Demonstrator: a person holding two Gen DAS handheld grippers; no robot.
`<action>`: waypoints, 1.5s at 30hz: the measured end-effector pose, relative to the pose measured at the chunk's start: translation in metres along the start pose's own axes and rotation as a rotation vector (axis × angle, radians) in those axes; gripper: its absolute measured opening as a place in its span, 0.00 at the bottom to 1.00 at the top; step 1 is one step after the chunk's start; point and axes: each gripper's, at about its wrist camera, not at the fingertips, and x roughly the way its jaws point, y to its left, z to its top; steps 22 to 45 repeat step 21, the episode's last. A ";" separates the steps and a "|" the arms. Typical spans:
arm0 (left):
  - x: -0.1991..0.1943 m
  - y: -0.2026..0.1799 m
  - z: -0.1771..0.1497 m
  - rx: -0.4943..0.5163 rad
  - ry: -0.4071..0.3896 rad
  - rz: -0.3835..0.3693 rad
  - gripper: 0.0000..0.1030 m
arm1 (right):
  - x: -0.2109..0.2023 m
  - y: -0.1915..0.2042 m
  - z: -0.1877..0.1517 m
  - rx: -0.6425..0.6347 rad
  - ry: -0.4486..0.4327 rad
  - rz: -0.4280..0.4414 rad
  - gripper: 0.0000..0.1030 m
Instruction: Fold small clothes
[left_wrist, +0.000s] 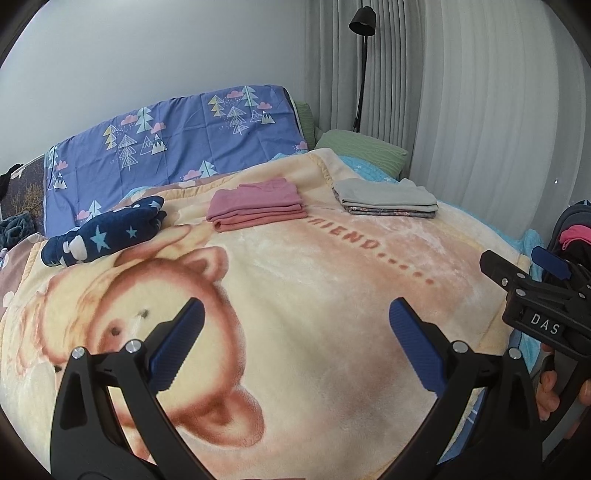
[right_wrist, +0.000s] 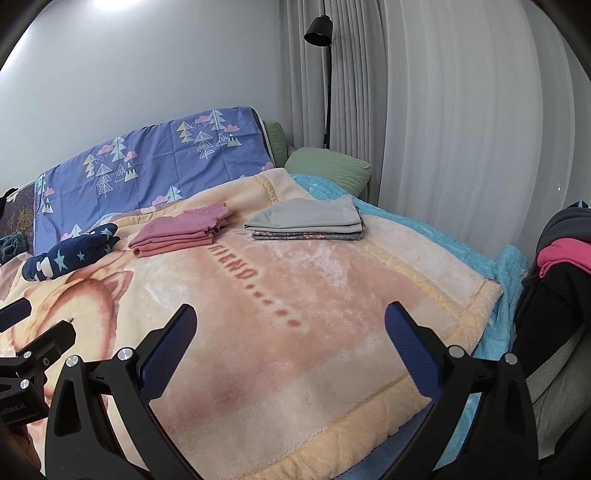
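Judging by the bed, much was done: a folded pink stack (left_wrist: 256, 206) and grey stack (left_wrist: 388, 199) lay on the blanket (left_wrist: 314, 288), a navy starred garment (left_wrist: 107, 230) beside them. Both the left claw (left_wrist: 295, 339) and right claw (right_wrist: 290, 341) gaped wide, empty; unfolded clothes (right_wrist: 561, 254) waited at right.

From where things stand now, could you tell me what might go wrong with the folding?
1. The navy garment lies bunched at the blanket's left side, so an open tool could pinch the plush blanket along with it.
2. The pink stack sits close beside it; dragging the garment out may topple those folds.
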 end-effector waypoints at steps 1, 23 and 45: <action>-0.001 0.001 0.000 0.000 0.000 0.001 0.98 | 0.000 -0.001 0.000 0.001 0.001 -0.001 0.99; 0.000 0.000 -0.005 -0.003 0.005 0.001 0.98 | 0.000 -0.001 0.000 -0.001 0.003 -0.001 0.99; 0.000 0.000 -0.005 -0.003 0.005 0.001 0.98 | 0.000 -0.001 0.000 -0.001 0.003 -0.001 0.99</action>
